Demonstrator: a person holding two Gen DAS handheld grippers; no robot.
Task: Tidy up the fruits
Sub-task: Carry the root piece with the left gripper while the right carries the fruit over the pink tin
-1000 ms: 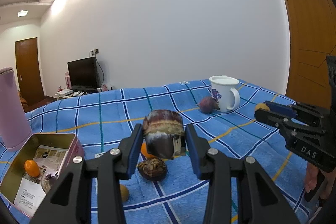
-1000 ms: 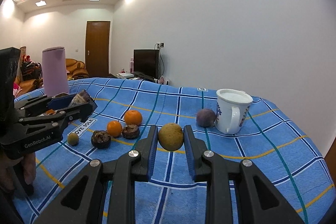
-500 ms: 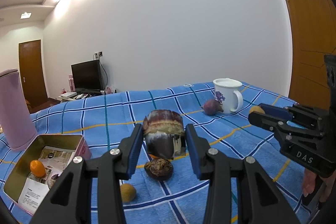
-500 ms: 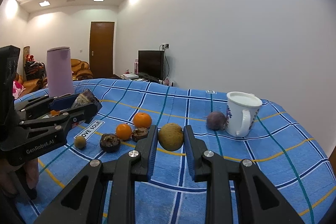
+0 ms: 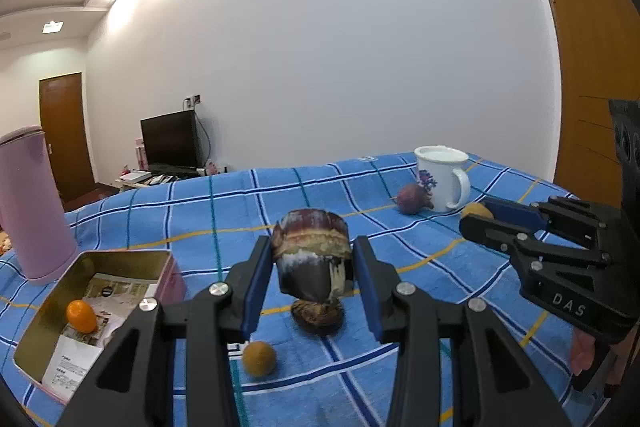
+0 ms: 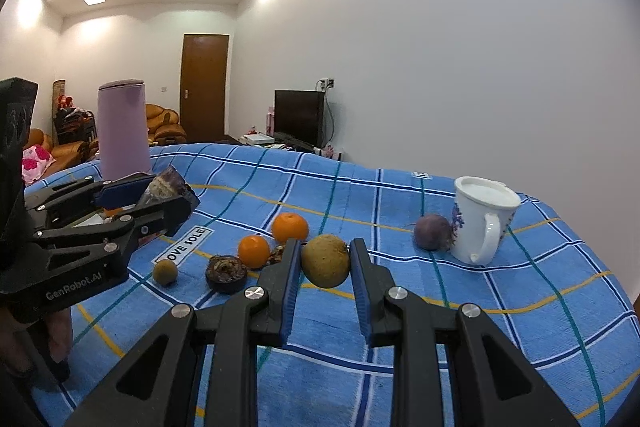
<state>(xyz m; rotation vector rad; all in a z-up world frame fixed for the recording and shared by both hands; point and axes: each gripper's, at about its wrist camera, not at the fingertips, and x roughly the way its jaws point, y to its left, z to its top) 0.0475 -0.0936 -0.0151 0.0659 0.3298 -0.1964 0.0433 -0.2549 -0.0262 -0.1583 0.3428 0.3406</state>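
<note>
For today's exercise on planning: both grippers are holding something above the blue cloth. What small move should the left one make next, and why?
Probably carry the dark purple-brown piece leftward over the open tin. The left gripper grips it clear of the cloth, and the tin holds one small orange fruit.

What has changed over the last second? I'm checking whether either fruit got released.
Neither was released. The left gripper stays clamped on the dark purple fruit piece, the right gripper on the yellow-brown fruit. Both views drifted slightly; the tin and mug stay put.

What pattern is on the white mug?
Purple flowers on the mug, best in the right wrist view.
</note>
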